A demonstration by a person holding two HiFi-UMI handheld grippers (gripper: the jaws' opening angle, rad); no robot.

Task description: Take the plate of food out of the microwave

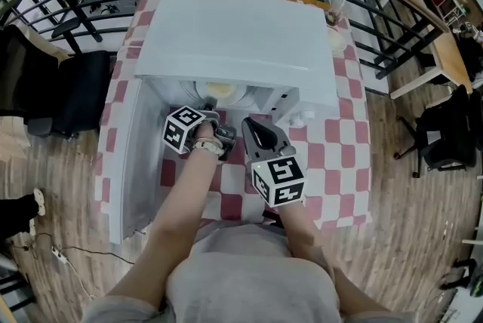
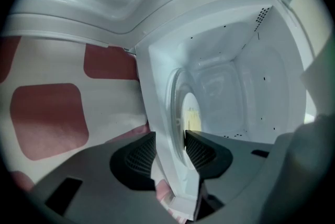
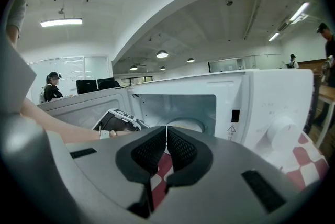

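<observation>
Access to microwave (image 1: 234,35): from near side only; top, far wall closed.
Door (image 1: 136,163) is swung open and stands along left edge of table (image 1: 343,163); no pass on left.
Control panel (image 3: 272,108) w/ knob (image 3: 284,129) blocks right part of front.
Opening (image 3: 175,105): right half free, w/ room above plate (image 2: 179,113) up to cavity roof. Left half taken by left gripper (image 2: 170,142), pads pressed on plate rim from both sides.
Left forearm (image 1: 189,193) crosses near-left approach.
Right gripper (image 3: 166,131), jaws together, sits just near of opening, approx. centre.
Table to near right of it is bare cloth; free room there.
</observation>
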